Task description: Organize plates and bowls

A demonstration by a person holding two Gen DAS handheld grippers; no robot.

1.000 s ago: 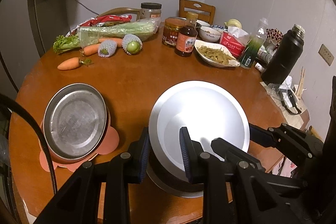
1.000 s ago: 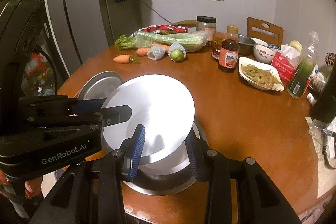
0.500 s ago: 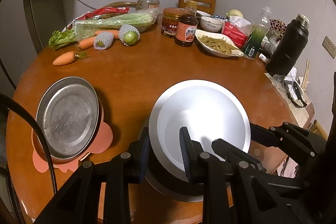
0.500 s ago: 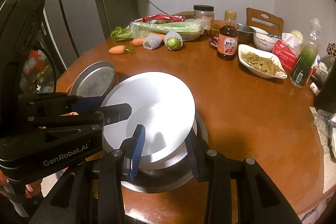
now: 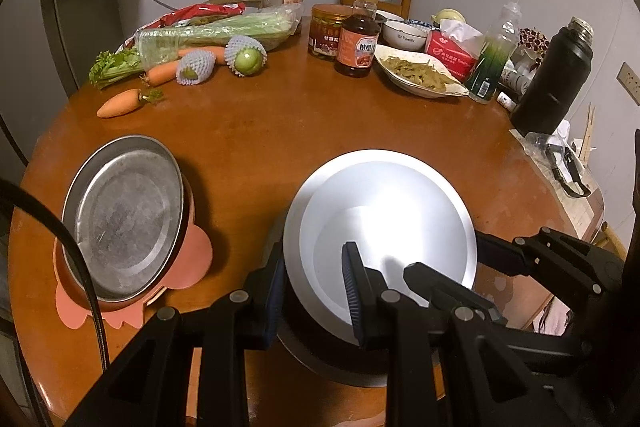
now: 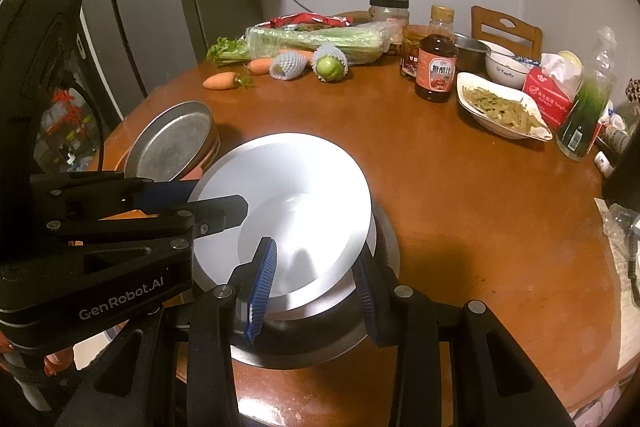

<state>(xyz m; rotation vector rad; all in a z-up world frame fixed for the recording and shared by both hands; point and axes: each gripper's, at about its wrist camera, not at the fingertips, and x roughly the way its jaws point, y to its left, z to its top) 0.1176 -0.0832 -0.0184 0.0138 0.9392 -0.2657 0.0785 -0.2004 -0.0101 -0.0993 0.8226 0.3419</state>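
Observation:
A shiny steel plate (image 5: 392,227) rests on a dark bowl (image 5: 320,355) near the table's front edge. My left gripper (image 5: 314,291) is shut on the plate's near-left rim, one finger above and one beside it. My right gripper (image 6: 314,283) is shut on the plate (image 6: 288,203) at its near rim, above the dark bowl (image 6: 312,343). A second steel plate (image 5: 120,215) sits tilted on a pink bowl (image 5: 188,267) to the left; it also shows in the right wrist view (image 6: 172,143).
At the back of the round wooden table (image 5: 280,131) lie carrots (image 5: 120,103), celery (image 5: 216,31), a sauce bottle (image 5: 358,39), a dish of greens (image 5: 420,75), a white bowl (image 5: 404,35) and a black flask (image 5: 552,79). A chair (image 6: 506,29) stands behind.
Both grippers with the plate and dark bowl have risen a little. Their grip has not changed.

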